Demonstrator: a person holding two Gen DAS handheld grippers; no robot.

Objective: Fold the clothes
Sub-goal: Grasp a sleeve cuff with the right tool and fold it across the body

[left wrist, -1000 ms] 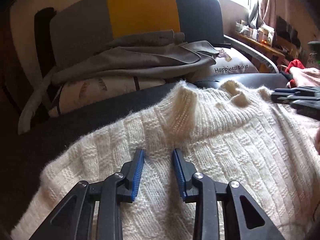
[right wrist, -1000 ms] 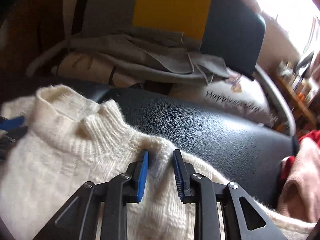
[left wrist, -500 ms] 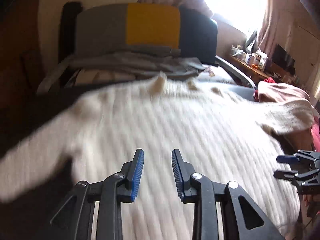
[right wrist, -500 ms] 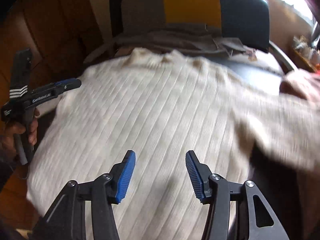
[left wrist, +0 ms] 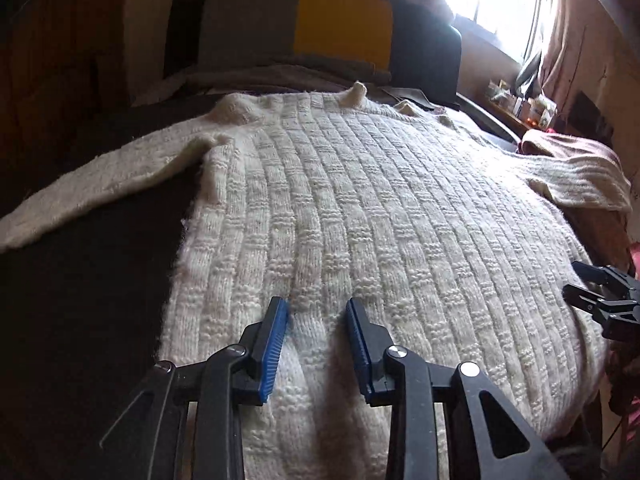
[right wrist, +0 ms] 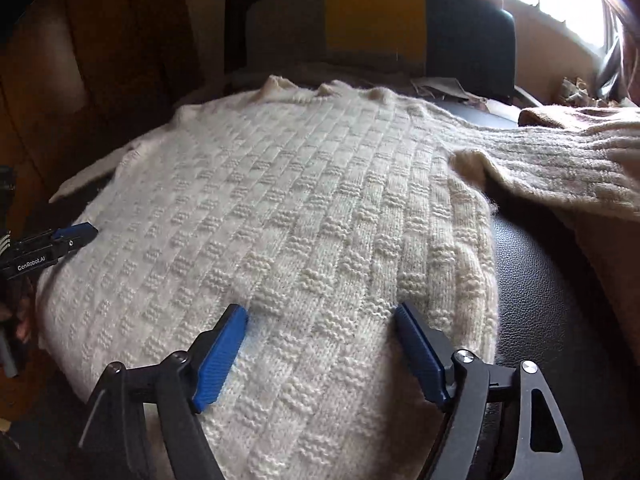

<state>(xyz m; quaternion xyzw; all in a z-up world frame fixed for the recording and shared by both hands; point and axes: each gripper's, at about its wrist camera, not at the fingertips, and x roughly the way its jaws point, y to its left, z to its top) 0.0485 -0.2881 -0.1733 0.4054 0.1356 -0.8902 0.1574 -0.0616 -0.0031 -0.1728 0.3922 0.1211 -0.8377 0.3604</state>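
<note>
A cream knitted sweater (left wrist: 360,208) lies spread flat on a black leather seat (right wrist: 560,300), collar at the far end and sleeves out to both sides. My left gripper (left wrist: 318,312) is open and empty above the hem on the left half. My right gripper (right wrist: 322,316) is open wide and empty above the hem near the sweater's right edge (right wrist: 476,280). The left gripper also shows at the left edge of the right wrist view (right wrist: 76,234), and the right gripper at the right edge of the left wrist view (left wrist: 576,278).
A grey, yellow and dark cushion (left wrist: 304,28) stands at the far end, with grey folded cloth (left wrist: 280,76) in front of it. A pink-brown garment (left wrist: 568,148) lies at the right under the right sleeve. A bright window (left wrist: 488,4) and cluttered shelf (left wrist: 520,104) are at the far right.
Both grippers have pulled back from the collar end to the hem end of the sweater. The right gripper has opened wider. The sweater now lies spread flat.
</note>
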